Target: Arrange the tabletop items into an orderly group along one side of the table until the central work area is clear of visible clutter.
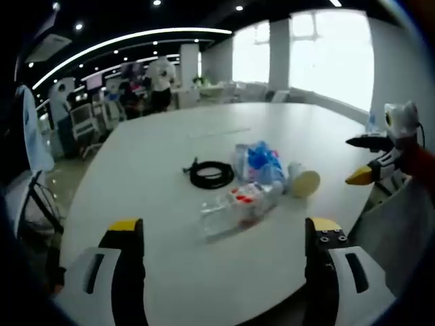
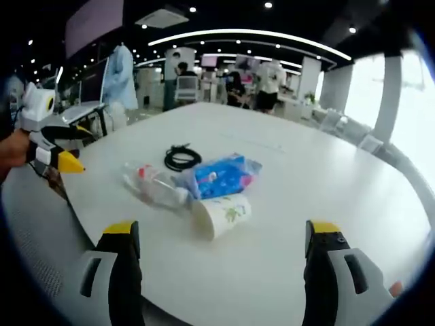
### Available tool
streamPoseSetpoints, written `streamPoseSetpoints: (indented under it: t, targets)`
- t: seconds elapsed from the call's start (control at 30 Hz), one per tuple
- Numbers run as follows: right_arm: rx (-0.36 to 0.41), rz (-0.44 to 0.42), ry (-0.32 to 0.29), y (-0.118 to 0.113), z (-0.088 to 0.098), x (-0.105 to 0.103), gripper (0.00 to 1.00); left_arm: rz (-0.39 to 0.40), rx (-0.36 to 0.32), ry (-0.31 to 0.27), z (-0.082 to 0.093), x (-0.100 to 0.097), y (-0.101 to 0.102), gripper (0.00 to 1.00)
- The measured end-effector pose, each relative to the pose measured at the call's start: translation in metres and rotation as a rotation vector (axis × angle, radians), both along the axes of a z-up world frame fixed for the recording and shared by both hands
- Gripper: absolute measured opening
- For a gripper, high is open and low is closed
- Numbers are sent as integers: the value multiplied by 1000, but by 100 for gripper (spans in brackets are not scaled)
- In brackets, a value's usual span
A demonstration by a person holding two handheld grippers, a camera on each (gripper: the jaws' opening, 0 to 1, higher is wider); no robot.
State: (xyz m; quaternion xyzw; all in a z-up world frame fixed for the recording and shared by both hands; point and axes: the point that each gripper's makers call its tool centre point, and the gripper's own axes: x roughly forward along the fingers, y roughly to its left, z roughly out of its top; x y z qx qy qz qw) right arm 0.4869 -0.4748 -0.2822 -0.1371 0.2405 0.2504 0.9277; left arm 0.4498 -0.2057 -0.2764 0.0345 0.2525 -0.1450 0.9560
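Observation:
A cluster of items lies on the white table point(image 1: 170, 156). A coiled black cable point(image 1: 211, 174) sits farthest back, beside a blue and clear plastic packet point(image 1: 259, 163). A clear plastic bottle point(image 1: 234, 206) with red print lies on its side, and a paper cup point(image 1: 302, 180) lies tipped over. My left gripper point(image 1: 224, 234) is open, well short of the items. In the right gripper view the cable point(image 2: 181, 158), the packet point(image 2: 224, 175), the bottle point(image 2: 153, 184) and the cup point(image 2: 221, 214) lie ahead of my open right gripper point(image 2: 221, 238). The right gripper point(image 1: 370, 159) enters the left gripper view; the left gripper point(image 2: 58, 146) enters the right gripper view.
The table point(image 2: 326, 190) is broad and bare around the cluster, with a curved near edge. Office chairs point(image 1: 85, 122), desks and standing people point(image 1: 162, 81) fill the room behind. Large bright windows point(image 1: 326, 54) line one wall. A hand point(image 2: 10, 153) holds the other gripper.

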Motion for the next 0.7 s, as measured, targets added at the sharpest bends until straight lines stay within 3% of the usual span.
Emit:
streamPoseSetpoints:
  t: [0.7]
  targets:
    - [-7,1,7,-1,-2,-1,100,-15,4,10,-2,-1,-2,94]
